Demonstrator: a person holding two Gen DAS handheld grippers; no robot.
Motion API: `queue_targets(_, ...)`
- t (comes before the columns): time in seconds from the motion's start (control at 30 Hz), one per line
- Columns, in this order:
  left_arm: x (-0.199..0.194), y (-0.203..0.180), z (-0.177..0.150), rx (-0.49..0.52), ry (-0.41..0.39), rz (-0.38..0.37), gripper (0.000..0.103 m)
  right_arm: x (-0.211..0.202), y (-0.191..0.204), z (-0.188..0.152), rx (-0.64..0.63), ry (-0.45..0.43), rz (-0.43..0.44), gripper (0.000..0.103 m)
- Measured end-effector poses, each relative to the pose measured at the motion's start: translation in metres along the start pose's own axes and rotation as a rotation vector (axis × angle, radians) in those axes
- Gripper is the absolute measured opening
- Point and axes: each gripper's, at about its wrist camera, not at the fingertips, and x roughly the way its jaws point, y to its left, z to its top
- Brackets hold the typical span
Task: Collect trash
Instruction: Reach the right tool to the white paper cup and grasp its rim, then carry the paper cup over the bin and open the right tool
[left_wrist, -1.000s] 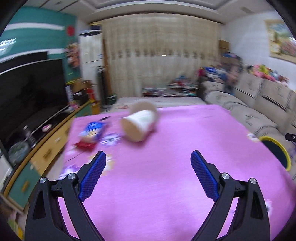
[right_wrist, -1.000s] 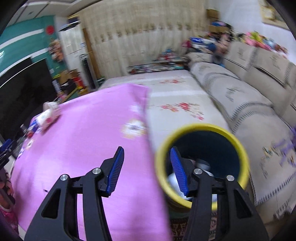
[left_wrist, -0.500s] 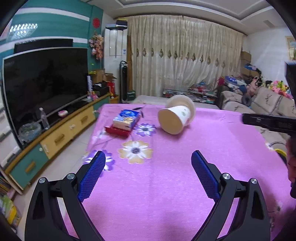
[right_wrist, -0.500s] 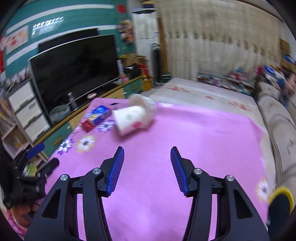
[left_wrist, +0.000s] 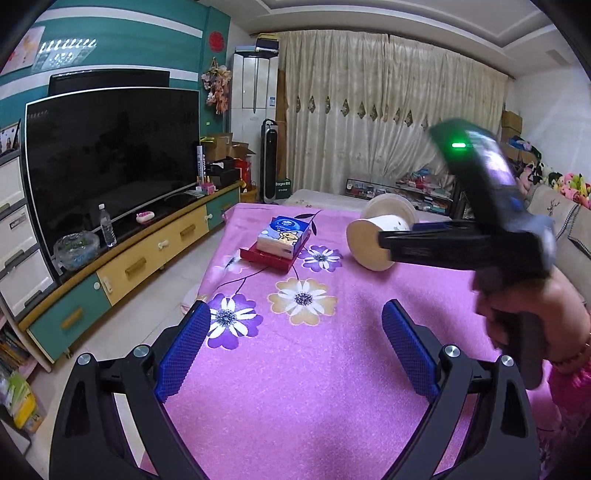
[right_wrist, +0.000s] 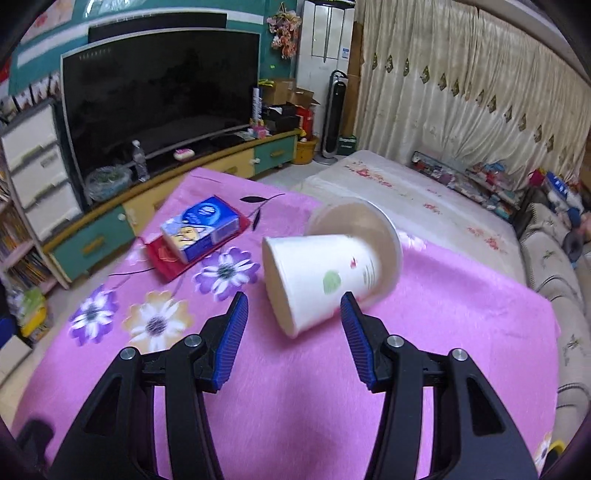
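Right wrist view looked down over the pink flowered tablecloth (right_wrist: 461, 332), where a white paper cup (right_wrist: 325, 273) lay tipped on its side, base toward the camera, near a blue tissue pack (right_wrist: 201, 229) stacked on a red booklet (right_wrist: 162, 260). Closer in, the right gripper (right_wrist: 293, 325) stood partly open with nothing held, its blue pads either side of the cup's near end without visibly touching it. Off to the side, the left gripper (left_wrist: 295, 350) hung wide open and empty above the cloth.
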Motion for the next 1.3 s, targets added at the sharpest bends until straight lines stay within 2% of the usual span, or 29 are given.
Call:
queue_targets(0.13, 0.0, -0.006, -0.002, 0.024, 0.003, -0.007, 0.093, 0.019, 0.01, 0.002, -0.032, 0.012, -0.069, 0.05)
queue_targets(0.23, -0.001, -0.01, -0.002, 0.034, 0.004, -0.015, 0.093, 0.026, 0.016, 0.001, -0.053, 0.013, -0.129, 0.044)
queue_targets(0.4, -0.003, -0.014, -0.004, 0.04, 0.002, -0.021, 0.093, 0.032, 0.014, -0.002, -0.041, 0.034, -0.154, 0.013)
queue_targets(0.53, -0.004, -0.015, -0.005, 0.041, 0.003, -0.025, 0.093, 0.028, 0.01, -0.005, -0.024, 0.017, -0.163, 0.008)
queue_targets(0.67, -0.004, -0.017, -0.006, 0.045, 0.011, -0.029, 0.093, 0.01, 0.001, -0.011, 0.008, -0.006, -0.131, 0.003)
queue_targets(0.87, -0.004, -0.02, -0.007, 0.05, 0.017, -0.03, 0.093, -0.027, -0.019, -0.022, 0.072, -0.02, -0.033, 0.003)
queue_targets(1.17, -0.003, -0.022, -0.006, 0.059, 0.022, -0.034, 0.093, -0.099, -0.064, -0.06, 0.181, 0.001, 0.14, 0.003)
queue_targets(1.3, -0.003, -0.022, -0.007, 0.06, 0.022, -0.046, 0.093, -0.129, -0.081, -0.084, 0.209, -0.012, 0.145, 0.003)
